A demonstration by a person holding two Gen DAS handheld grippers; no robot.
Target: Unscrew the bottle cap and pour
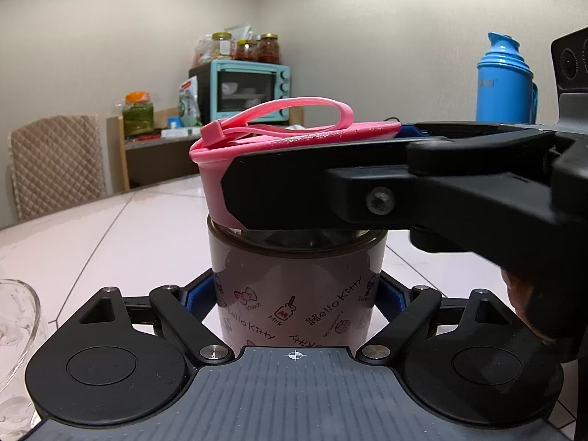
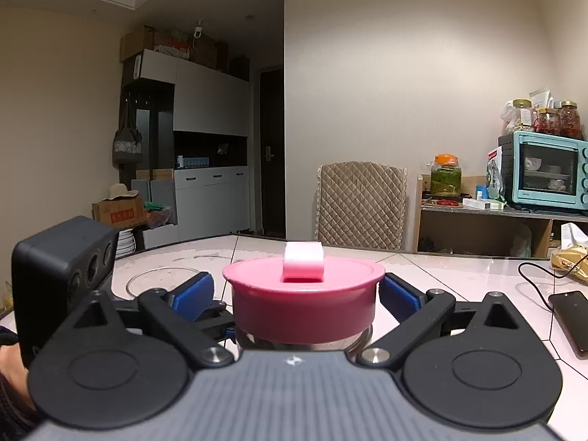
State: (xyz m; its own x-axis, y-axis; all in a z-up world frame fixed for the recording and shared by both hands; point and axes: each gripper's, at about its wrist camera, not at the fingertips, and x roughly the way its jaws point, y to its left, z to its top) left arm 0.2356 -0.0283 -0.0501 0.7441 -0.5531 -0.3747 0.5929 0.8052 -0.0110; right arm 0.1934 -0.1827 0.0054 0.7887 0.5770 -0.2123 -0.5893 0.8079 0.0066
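A bottle (image 1: 294, 275) with a cartoon print stands upright on the white table (image 1: 110, 242). My left gripper (image 1: 294, 301) is shut on its body, a blue pad pressed on each side. On top sits the pink cap (image 1: 257, 143) with a looped carry strap (image 1: 294, 110). In the right wrist view the cap (image 2: 305, 294) lies between the blue pads of my right gripper (image 2: 297, 294), which stands open. The right pad (image 2: 400, 294) is near the rim, while the left pad (image 2: 194, 294) keeps a small gap. From the left wrist, one right finger (image 1: 330, 191) crosses the cap's front.
A clear glass bowl (image 1: 14, 316) sits at the left, close to the bottle. A blue thermos (image 1: 503, 84) stands at the far right. A phone (image 2: 573, 316) with a black cable (image 2: 533, 275) lies on the table's right. A quilted chair (image 2: 362, 205) stands behind the table.
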